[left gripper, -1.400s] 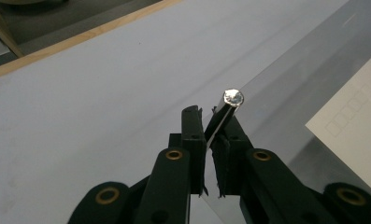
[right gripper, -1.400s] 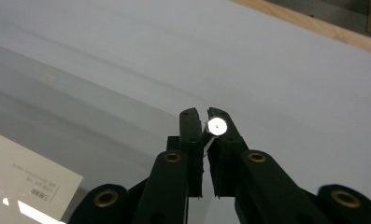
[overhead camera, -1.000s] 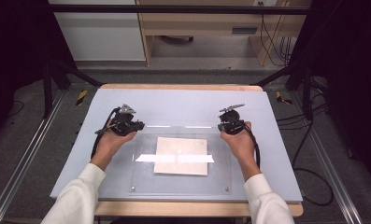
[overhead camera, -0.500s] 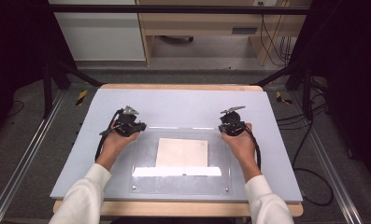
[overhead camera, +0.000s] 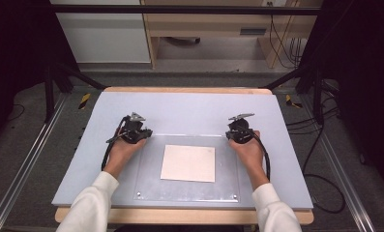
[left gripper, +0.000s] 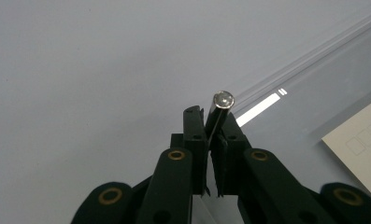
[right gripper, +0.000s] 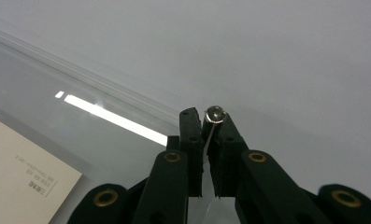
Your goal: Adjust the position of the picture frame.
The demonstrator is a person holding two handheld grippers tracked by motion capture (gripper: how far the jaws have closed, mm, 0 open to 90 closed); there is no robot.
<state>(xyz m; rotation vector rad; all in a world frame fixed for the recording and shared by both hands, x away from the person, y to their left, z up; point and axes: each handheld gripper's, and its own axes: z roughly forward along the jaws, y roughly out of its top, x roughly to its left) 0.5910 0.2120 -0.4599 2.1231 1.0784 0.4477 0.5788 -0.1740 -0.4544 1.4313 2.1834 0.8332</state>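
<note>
A clear acrylic plate [overhead camera: 151, 181] lies on the grey mat over a cream sheet of paper [overhead camera: 188, 163]. My left gripper [overhead camera: 142, 134] is at the plate's far left corner. In the left gripper view my left gripper [left gripper: 211, 122] is shut on a small metal stud [left gripper: 223, 100] with a round head, standing at the corner of the plate [left gripper: 314, 88]. My right gripper [overhead camera: 232, 135] is at the far right corner. In the right gripper view my right gripper [right gripper: 209, 123] is shut on a like stud [right gripper: 215, 114] at the plate's [right gripper: 43, 88] edge.
The grey mat [overhead camera: 189, 108] covers a wooden table, with bare mat beyond the plate and to both sides. The paper [left gripper: 360, 140] carries small printed boxes, and printed text shows on the paper [right gripper: 24, 186] in the right gripper view. Cables and metal rails lie on the floor around the table.
A bright strip of reflected light slid over the plate toward its near edge and is gone now. Both hands and grippers stay at the far corners.
</note>
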